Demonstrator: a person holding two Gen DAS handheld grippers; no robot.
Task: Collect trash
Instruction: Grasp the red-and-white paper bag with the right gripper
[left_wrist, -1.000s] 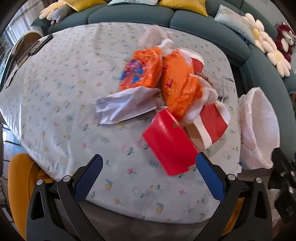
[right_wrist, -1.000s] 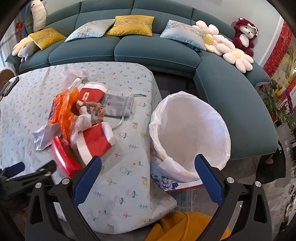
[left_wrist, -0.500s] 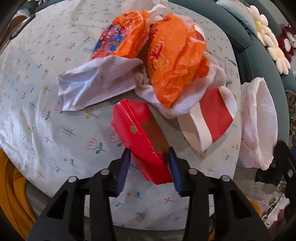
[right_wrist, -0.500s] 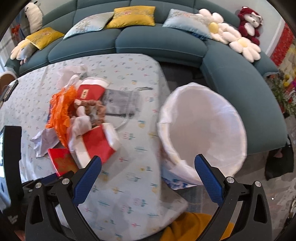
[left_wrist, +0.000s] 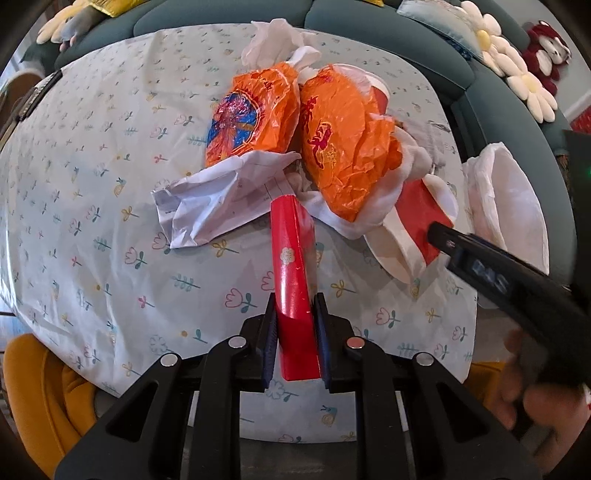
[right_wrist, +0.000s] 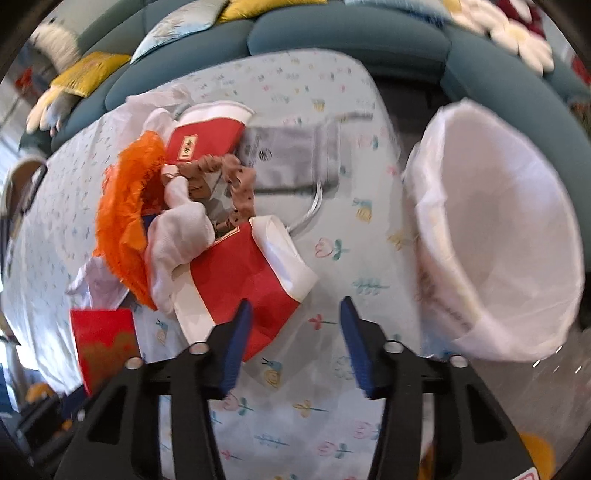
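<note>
My left gripper (left_wrist: 295, 332) is shut on the near end of a flat red box (left_wrist: 291, 266), which stands on its edge, and its jaws are still closing. Behind it lie two orange wrappers (left_wrist: 251, 114) (left_wrist: 343, 147) and a crumpled white paper (left_wrist: 218, 195). My right gripper (right_wrist: 295, 343) hangs low over the table with its jaws closing. A corner of the flattened red-and-white paper cup (right_wrist: 240, 280) lies by its left finger, and the pads do not press on it. In the left wrist view one right finger (left_wrist: 439, 232) reaches that cup (left_wrist: 417, 206).
A bin with a white liner (right_wrist: 498, 236) stands past the table's right edge. A second red cup (right_wrist: 210, 136), a grey pouch (right_wrist: 291, 155), a brown scrunchie (right_wrist: 236, 181) and white tissue (right_wrist: 181, 229) lie in the pile on the floral tablecloth (left_wrist: 92, 184). A teal sofa curves behind.
My left gripper closed on the red box and tipped it onto its edge. My right gripper dropped toward the flattened cup and its jaws narrowed.
</note>
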